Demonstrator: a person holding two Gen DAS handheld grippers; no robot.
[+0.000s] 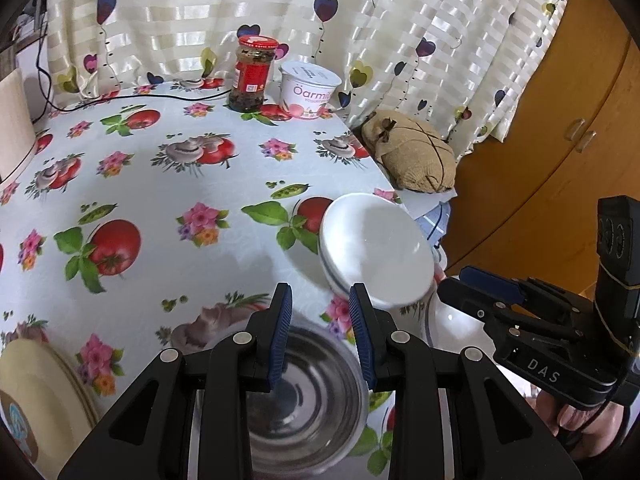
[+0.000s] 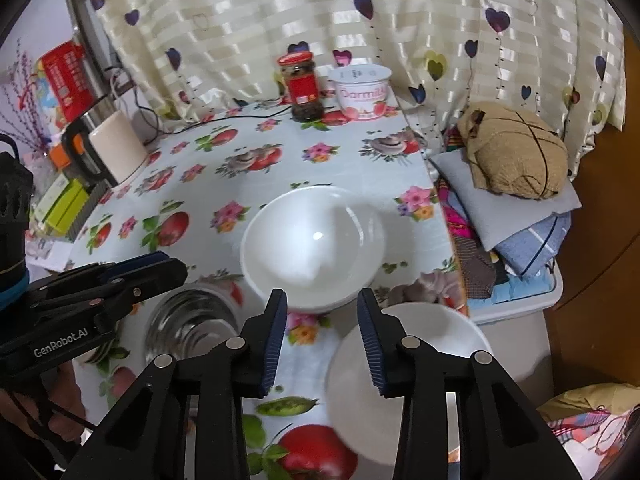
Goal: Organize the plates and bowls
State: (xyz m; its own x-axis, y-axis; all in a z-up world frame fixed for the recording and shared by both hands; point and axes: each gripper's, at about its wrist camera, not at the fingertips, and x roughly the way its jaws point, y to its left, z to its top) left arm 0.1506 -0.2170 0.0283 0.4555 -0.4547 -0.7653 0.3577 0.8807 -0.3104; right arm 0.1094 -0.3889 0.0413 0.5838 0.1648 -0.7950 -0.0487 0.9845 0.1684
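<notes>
A stack of white bowls (image 1: 376,248) (image 2: 312,248) stands on the flowered tablecloth near the table's right edge. A steel bowl (image 1: 304,400) (image 2: 192,328) sits directly under my left gripper (image 1: 321,320), which is open with nothing between its blue pads. My right gripper (image 2: 322,320) is open just in front of the white stack. Its right finger overlaps the rim of a white dish (image 2: 412,380) (image 1: 452,320) without pressing on it. Yellowish plates (image 1: 36,400) lie at the lower left. Each gripper shows in the other's view.
At the table's back stand a red-lidded jar (image 1: 252,76) and a yogurt tub (image 1: 308,92), with a black cable running left. A kettle (image 2: 108,148) and boxes crowd the left. Folded cloths and a tan bundle (image 2: 516,148) lie beyond the right edge.
</notes>
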